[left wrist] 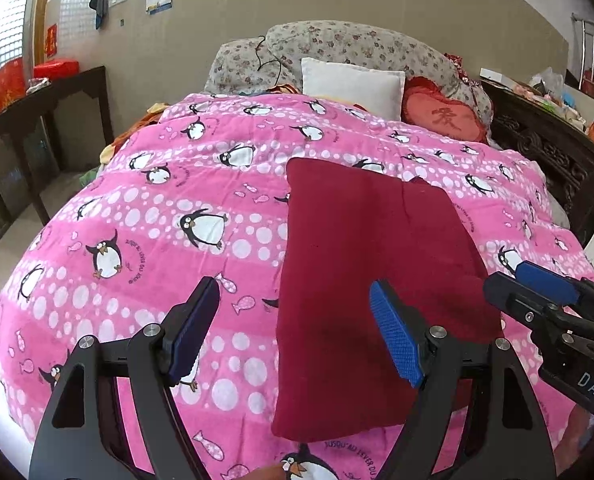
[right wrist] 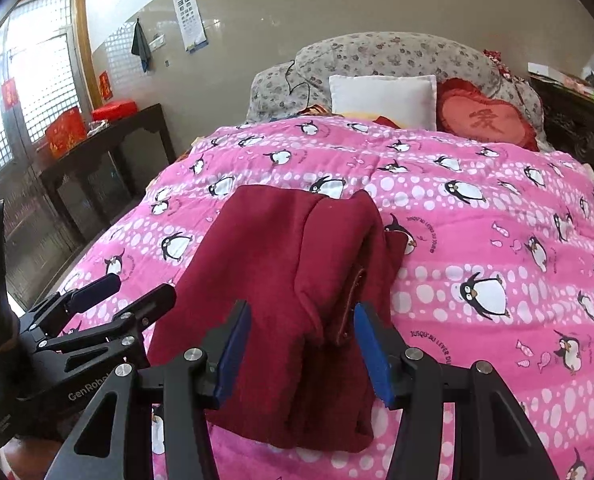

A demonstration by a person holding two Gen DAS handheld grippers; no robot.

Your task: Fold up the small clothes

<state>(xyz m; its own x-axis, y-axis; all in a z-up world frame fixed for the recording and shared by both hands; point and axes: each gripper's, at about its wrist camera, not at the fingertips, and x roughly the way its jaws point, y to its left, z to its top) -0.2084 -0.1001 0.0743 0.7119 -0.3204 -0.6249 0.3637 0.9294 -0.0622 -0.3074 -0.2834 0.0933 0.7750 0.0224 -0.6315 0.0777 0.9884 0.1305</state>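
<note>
The folded garment (left wrist: 361,280) lies on the quilt (left wrist: 157,220) covering the bed, pillows (left wrist: 353,84) behind it, a bench (left wrist: 45,100) left of the bed, both tools before the garment

Left gripper (right wrist: 113,292) reads "GenRob"; right gripper (left wrist: 529,284), "DAS"

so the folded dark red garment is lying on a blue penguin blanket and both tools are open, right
Not quite: the penguin blanket is pink, not blue, as both wrist views show. The rest holds: the folded dark red garment lies on it, and the left tool and right tool are open.
</note>
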